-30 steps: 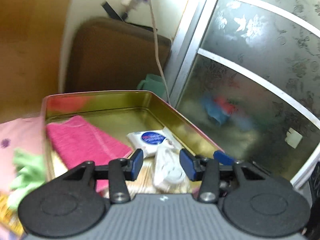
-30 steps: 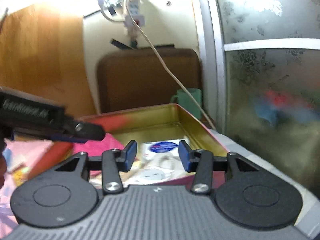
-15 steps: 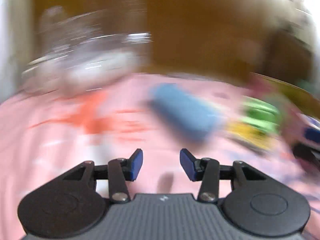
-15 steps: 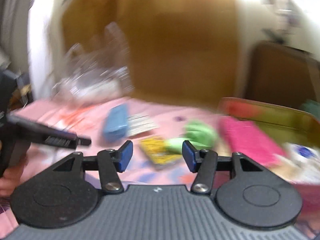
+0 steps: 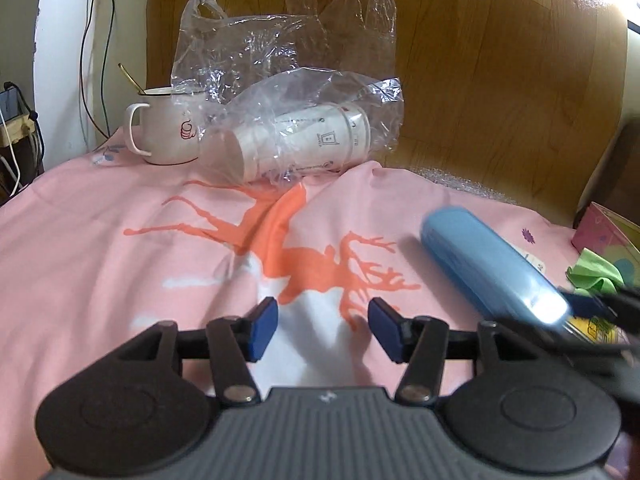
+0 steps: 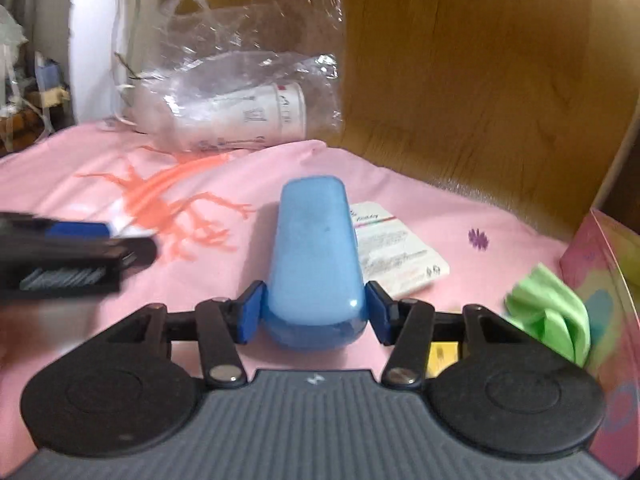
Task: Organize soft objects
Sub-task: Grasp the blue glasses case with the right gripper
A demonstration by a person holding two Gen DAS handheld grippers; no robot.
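A blue oblong case (image 6: 314, 240) lies lengthwise on the pink cloth (image 5: 120, 260). My right gripper (image 6: 314, 312) is shut on its near end, one blue pad against each side. In the left wrist view the blue case (image 5: 480, 264) sits to the right, with the right gripper (image 5: 592, 308) blurred at its end. My left gripper (image 5: 322, 328) hovers over the orange deer print, its jaws opening with nothing between them. A crumpled green cloth (image 6: 552, 324) rests by the tin box (image 6: 600, 280) on the right.
A white mug (image 5: 164, 128) with a spoon and a clear bag of paper cups (image 5: 304, 140) stand at the back left. A printed card (image 6: 396, 252) and a yellow packet (image 6: 442, 356) lie beside the case. A wooden board (image 5: 480, 80) rises behind the cloth.
Both grippers swung left, away from the tin box with the pink towel. The right one came down around the blue case. The left jaws stand wider than before.
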